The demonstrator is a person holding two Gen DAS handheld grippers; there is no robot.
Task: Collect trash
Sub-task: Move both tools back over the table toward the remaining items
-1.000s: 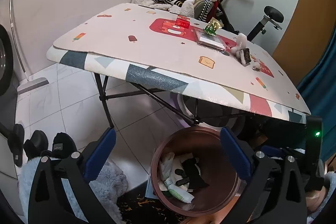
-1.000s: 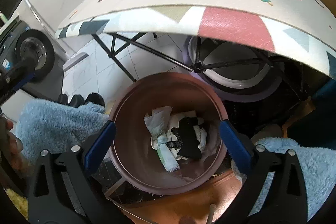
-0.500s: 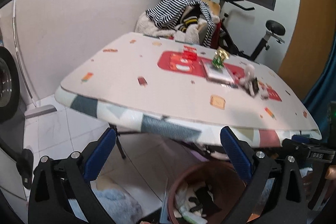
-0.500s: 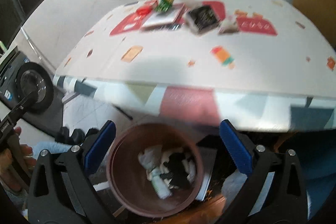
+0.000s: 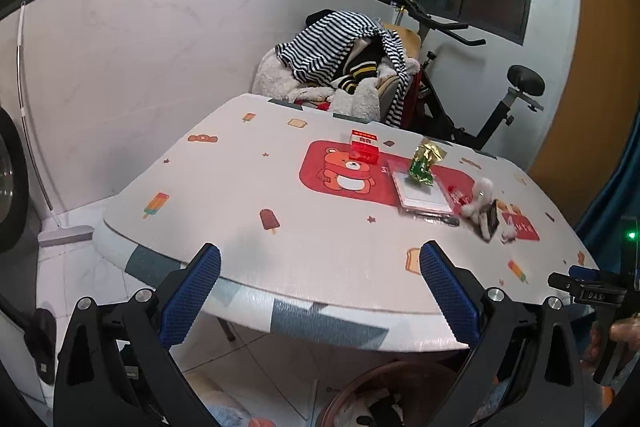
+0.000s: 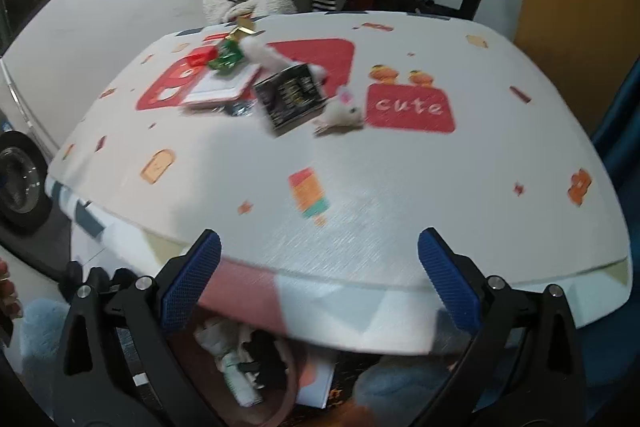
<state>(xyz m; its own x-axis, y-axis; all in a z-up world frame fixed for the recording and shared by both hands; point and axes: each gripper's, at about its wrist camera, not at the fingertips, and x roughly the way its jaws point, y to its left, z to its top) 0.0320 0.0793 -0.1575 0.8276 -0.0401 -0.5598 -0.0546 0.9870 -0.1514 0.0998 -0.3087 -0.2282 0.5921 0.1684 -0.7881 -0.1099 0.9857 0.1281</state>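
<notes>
Left gripper [image 5: 320,287]: I see the jaws wide apart, nothing between them, held at the near edge of the counter [image 5: 280,267].
Right gripper [image 6: 318,281]: jaws likewise spread and empty, over the near edge of the counter [image 6: 400,227]; this view is motion-blurred.
Trash on counter: red box [image 5: 364,146] stands on the red bear print; green-and-gold wrapper [image 5: 425,163] lies on a flat white packet [image 5: 424,195]; dark packet [image 5: 491,219] sits just right of that, with white crumpled tissue [image 5: 480,197] touching it.
Same items, right view: dark packet [image 6: 290,98] central, a white tissue wad [image 6: 342,111] just beside it, green-and-gold wrapper [image 6: 228,57] and red box [image 6: 199,59] further back left.
Bin [image 5: 384,381]: brown round bin on the floor under the near counter edge; I can see white and dark scraps inside it [image 6: 240,359].
Background: chair heaped with striped clothing [image 5: 340,55], exercise bike [image 5: 492,95] behind.
Other: a hand [image 5: 618,337] shows at the left view's right edge.
</notes>
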